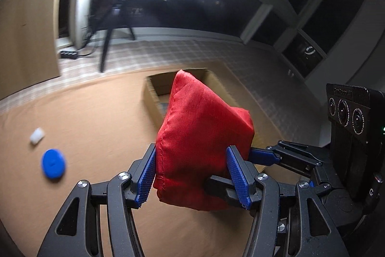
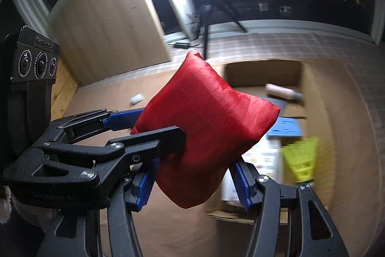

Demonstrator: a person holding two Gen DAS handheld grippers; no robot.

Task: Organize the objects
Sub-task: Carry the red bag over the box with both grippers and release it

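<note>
Red fabric pouch (image 1: pixel 202 136) hangs above the tan table (image 1: pixel 96 117), clamped by both the left gripper (image 1: pixel 192 175) and right gripper (image 2: pixel 195 180). Beyond it sits an open cardboard box (image 2: pixel 262 71); its contents are blurred, partly hidden.

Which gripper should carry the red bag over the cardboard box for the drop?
Probably right. Both the left gripper and right gripper clamp the red bag, but the cardboard box lies open just beyond the right one; from the left it sits farther off behind the bag.
</note>
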